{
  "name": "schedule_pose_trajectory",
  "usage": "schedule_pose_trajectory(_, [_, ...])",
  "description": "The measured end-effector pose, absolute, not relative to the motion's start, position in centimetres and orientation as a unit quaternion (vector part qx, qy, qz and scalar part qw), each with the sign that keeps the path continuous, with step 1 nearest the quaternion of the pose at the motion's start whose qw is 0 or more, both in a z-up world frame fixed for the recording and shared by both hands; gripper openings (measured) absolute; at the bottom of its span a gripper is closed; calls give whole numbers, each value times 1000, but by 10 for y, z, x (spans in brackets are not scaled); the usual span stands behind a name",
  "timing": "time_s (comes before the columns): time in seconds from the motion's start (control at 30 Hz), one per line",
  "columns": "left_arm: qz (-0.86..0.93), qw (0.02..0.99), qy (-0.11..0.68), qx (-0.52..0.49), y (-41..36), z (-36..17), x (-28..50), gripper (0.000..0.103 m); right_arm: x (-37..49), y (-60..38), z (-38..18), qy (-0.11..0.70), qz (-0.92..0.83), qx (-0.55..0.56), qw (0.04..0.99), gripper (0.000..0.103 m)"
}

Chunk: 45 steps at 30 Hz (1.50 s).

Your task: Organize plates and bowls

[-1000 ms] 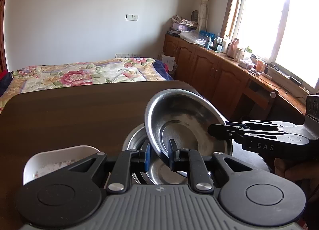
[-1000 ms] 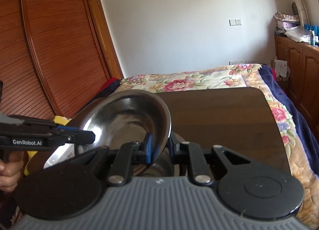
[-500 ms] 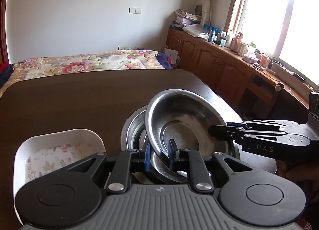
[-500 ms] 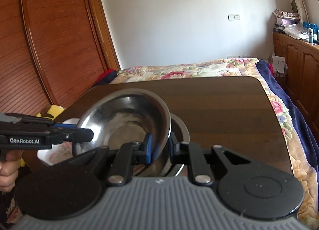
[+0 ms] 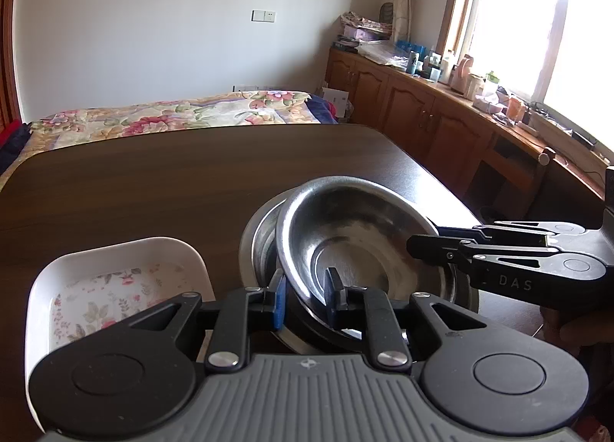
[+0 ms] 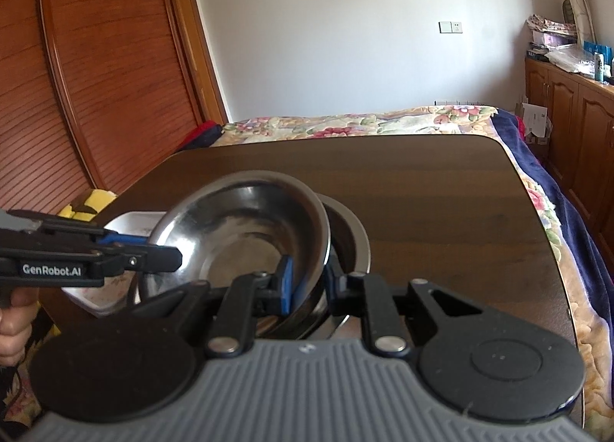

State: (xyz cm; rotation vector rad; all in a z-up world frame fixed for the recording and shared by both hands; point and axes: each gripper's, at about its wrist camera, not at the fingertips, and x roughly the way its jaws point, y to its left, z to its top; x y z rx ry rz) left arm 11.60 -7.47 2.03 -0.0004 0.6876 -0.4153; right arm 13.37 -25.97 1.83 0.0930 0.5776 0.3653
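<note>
A steel bowl [image 5: 353, 235] is held by both grippers, just above or partly inside a second steel bowl [image 5: 261, 246] that stands on the dark wooden table [image 5: 153, 181]. My left gripper [image 5: 305, 298] is shut on the held bowl's near rim. My right gripper [image 6: 307, 281] is shut on its opposite rim and also shows in the left wrist view [image 5: 422, 246]. In the right wrist view the held bowl [image 6: 245, 235] sits tilted over the lower bowl [image 6: 353, 235]. A white square dish with a flower pattern [image 5: 107, 288] lies left of the bowls.
The table's right edge [image 6: 545, 235] borders a bed with a floral cover [image 6: 383, 123]. Wooden cabinets [image 5: 422, 112] with clutter stand under the window. A wooden wardrobe [image 6: 76, 77] stands at the left.
Both grippers have lowered the steel bowl towards the bowl on the table. The view has tipped down, so more of the table and the white dish shows.
</note>
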Motion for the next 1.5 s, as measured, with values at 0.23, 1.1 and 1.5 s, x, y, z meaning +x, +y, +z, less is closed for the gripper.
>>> schedule_pose_trajectory(0.23, [-198, 923, 330, -5, -73, 19, 114, 49, 132, -257, 19, 277, 171, 32, 945, 21])
schedule_pose_trajectory(1.1, [-152, 966, 205, 34, -73, -1, 61, 103, 100, -258, 8, 179, 120, 33, 976, 65])
schedule_pose_trajectory(1.5, [-176, 959, 224, 14, -75, -17, 68, 103, 97, -256, -4, 166, 102, 37, 980, 93])
